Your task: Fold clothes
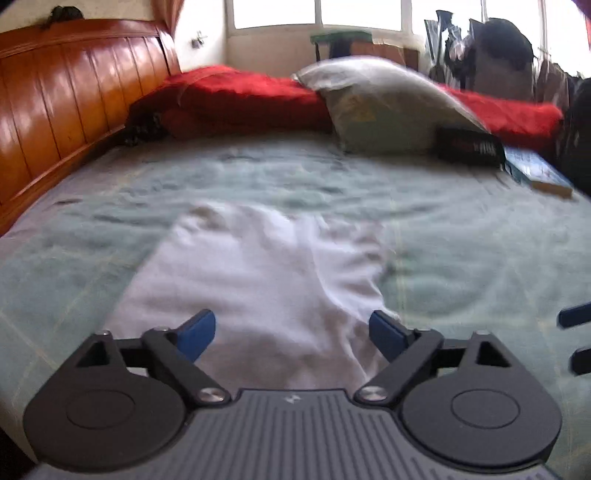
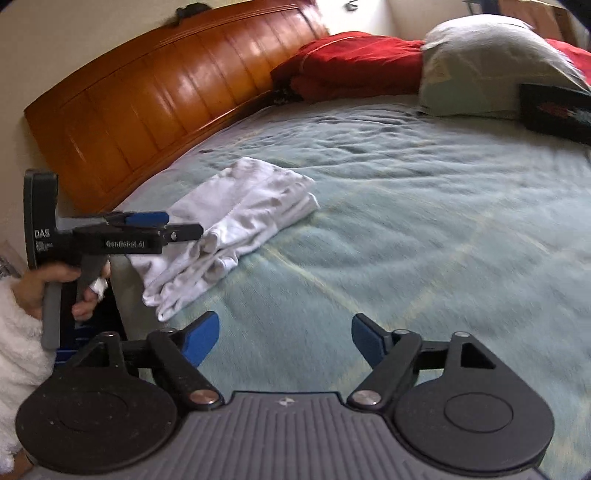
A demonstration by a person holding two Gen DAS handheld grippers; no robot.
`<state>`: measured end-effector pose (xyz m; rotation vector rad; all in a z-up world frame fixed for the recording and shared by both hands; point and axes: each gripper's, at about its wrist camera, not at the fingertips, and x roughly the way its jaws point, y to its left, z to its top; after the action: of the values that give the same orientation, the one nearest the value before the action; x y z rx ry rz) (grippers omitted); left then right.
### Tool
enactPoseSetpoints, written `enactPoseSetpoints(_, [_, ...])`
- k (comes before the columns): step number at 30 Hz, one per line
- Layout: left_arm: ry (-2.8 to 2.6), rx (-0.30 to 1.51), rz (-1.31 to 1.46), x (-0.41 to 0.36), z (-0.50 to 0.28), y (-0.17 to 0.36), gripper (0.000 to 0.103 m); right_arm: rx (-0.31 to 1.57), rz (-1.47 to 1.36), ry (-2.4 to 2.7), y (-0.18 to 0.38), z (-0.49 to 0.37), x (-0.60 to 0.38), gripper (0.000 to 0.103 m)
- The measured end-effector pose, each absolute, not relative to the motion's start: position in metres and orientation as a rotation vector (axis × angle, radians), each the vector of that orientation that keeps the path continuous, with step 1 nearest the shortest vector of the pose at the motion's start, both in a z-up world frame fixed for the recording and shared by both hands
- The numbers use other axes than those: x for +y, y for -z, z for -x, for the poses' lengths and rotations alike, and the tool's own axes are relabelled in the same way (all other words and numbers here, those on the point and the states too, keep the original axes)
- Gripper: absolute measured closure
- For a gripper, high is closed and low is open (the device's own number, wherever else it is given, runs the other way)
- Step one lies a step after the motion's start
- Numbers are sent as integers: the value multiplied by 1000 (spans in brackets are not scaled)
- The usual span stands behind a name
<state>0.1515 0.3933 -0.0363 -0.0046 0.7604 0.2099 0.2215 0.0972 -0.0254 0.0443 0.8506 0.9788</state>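
Observation:
A white garment [image 1: 258, 280] lies folded into a long strip on the pale green bedspread [image 1: 461, 258]. My left gripper [image 1: 291, 332] is open and empty, hovering over the garment's near end. In the right wrist view the garment [image 2: 236, 218] lies to the left, and the left gripper [image 2: 177, 225] shows side-on above its near part. My right gripper [image 2: 284, 338] is open and empty over bare bedspread [image 2: 406, 240], to the right of the garment. Its blue fingertips [image 1: 576, 314] show at the right edge of the left wrist view.
A wooden headboard [image 1: 66, 96] runs along the left. A red blanket [image 1: 240, 96], a grey pillow [image 1: 384, 107], a black box [image 1: 469, 144] and a book [image 1: 535, 170] lie at the far side. A window [image 1: 314, 14] is behind.

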Motion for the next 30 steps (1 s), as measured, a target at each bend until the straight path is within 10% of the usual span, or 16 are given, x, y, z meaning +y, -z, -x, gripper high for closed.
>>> enactPoseSetpoints(30, [-187, 696, -152, 203, -83, 2, 1, 779, -137, -855, -8, -153, -29, 5])
